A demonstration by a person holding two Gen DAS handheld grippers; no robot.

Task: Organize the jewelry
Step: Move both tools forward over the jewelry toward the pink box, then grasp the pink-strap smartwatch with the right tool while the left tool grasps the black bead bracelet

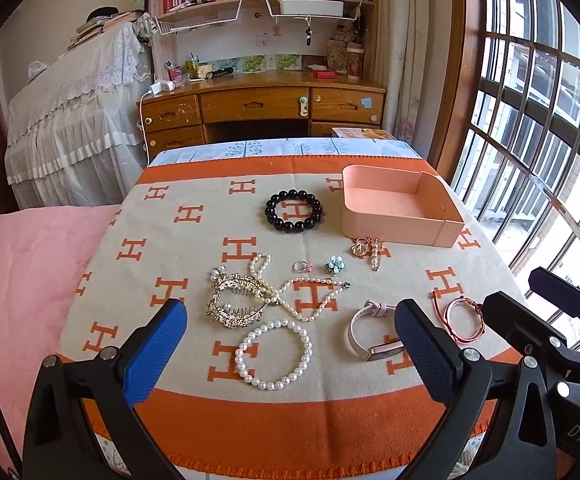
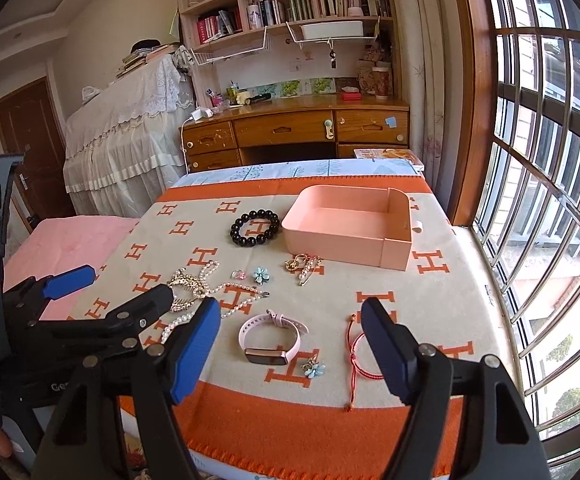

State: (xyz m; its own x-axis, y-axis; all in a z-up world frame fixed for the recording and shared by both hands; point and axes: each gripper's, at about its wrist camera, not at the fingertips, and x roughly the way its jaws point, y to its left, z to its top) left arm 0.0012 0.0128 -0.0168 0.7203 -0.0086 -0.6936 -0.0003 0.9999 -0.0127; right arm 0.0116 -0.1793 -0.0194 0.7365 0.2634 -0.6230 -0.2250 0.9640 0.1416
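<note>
Jewelry lies spread on an orange-and-cream blanket (image 1: pixel 193 240). A pink open box (image 1: pixel 398 210) (image 2: pixel 346 228) stands at the far right, empty. A black bead bracelet (image 1: pixel 294 211) lies left of it. Nearer lie a gold hair claw (image 1: pixel 235 300), a pearl necklace (image 1: pixel 310 294), a pearl bracelet (image 1: pixel 273 354), a pink smart band (image 2: pixel 269 338), a red cord bracelet (image 2: pixel 360 354), a ring (image 1: pixel 301 266) and a blue flower charm (image 1: pixel 333 265). My left gripper (image 1: pixel 290 356) is open above the pearl bracelet. My right gripper (image 2: pixel 290 356) is open above the smart band. Both are empty.
A wooden desk (image 1: pixel 257 104) with bookshelves stands beyond the table. A lace-covered piano (image 1: pixel 77 120) is at the left, a pink blanket (image 1: pixel 21 272) beside the table. A barred window (image 2: pixel 550 200) runs along the right edge. A second blue flower charm (image 2: pixel 313 369) lies near the band.
</note>
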